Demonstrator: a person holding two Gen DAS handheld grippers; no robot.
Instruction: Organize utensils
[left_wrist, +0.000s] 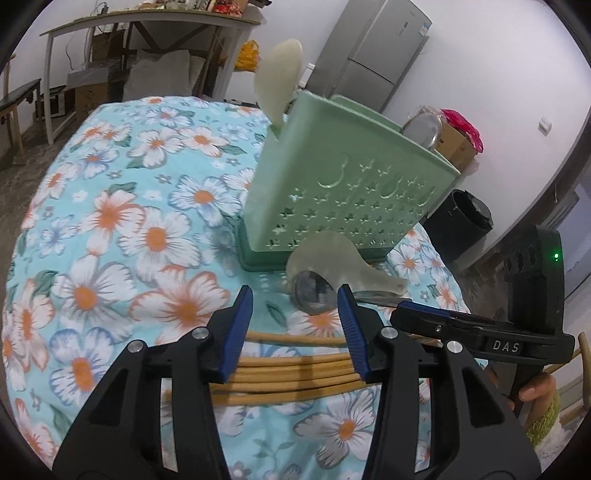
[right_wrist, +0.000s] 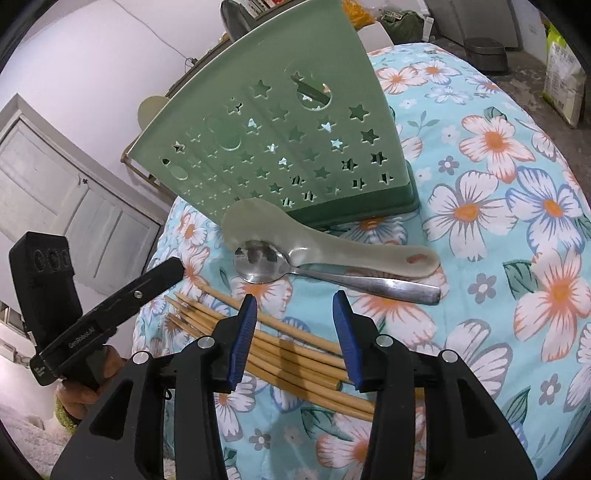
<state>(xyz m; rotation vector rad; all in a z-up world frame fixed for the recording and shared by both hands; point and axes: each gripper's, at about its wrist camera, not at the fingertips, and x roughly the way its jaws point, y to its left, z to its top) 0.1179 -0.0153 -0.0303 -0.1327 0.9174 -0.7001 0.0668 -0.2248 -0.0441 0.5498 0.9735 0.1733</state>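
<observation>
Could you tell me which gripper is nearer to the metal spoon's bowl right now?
Left, as far as these views show. The left gripper has one fingertip almost at the spoon bowl. The right gripper sits back over the chopsticks, a clear gap short of it.

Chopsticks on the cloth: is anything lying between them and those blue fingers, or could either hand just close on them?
Nothing visible blocks them. The chopsticks lie bare on the cloth, straight under both open grippers. The metal spoon and pale paddle sit farther on, toward the green holder.
</observation>
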